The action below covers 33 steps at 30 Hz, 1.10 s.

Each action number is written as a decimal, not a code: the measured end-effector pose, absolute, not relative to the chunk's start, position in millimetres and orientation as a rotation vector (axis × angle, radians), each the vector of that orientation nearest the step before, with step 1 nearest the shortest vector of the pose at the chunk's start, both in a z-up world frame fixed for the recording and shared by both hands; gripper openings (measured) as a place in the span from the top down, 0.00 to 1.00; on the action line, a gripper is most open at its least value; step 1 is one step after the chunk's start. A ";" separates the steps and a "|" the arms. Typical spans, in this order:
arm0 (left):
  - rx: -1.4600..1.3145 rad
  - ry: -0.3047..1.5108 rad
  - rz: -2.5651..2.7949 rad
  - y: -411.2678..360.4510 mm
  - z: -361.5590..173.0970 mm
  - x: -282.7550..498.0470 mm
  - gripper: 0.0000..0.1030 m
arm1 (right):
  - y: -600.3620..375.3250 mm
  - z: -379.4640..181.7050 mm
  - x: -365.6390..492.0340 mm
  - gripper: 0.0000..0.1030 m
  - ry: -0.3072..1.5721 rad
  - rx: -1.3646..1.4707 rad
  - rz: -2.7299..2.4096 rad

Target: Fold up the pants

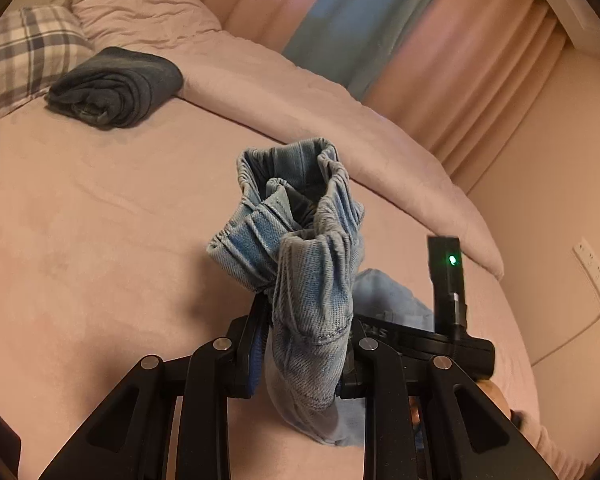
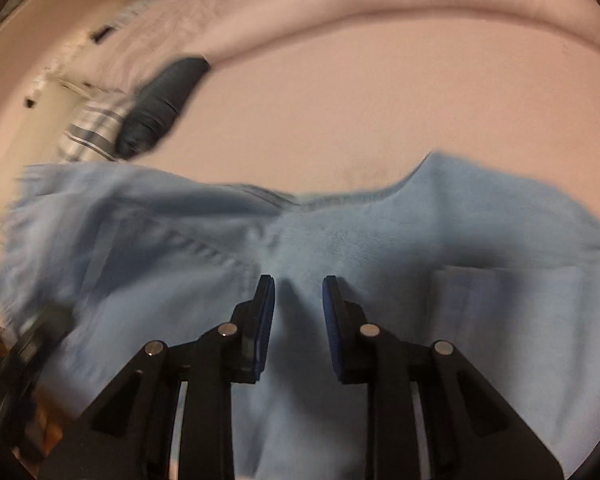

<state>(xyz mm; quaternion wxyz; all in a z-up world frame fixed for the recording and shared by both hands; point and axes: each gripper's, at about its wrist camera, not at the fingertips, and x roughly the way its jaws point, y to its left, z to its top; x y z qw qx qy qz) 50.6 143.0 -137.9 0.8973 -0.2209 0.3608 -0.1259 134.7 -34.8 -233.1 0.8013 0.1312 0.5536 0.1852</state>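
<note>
Light blue denim pants lie spread across the pink bed, blurred in the right wrist view. My left gripper is shut on a bunched handful of the pants' elastic waistband, which stands up out of the jaws above the bed. My right gripper is open, its blue-padded fingers apart just over the middle of the pants, holding nothing. The right gripper's body with a green light shows in the left wrist view, close on the right.
A folded dark garment lies at the far left of the bed, next to a plaid pillow. A pink duvet is rolled along the far side. Curtains and a wall stand beyond.
</note>
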 end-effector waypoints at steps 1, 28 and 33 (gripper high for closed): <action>-0.442 0.743 -0.263 140.2 -135.5 52.0 0.77 | -31.1 -233.0 136.3 0.81 1.166 0.252 0.388; -0.197 0.709 -0.345 77.7 -107.2 34.5 0.77 | -51.2 -219.1 40.1 0.77 1.223 0.328 0.528; -0.144 0.716 -0.382 56.5 -105.5 30.7 0.77 | -89.2 -203.6 24.1 0.76 1.158 0.427 0.532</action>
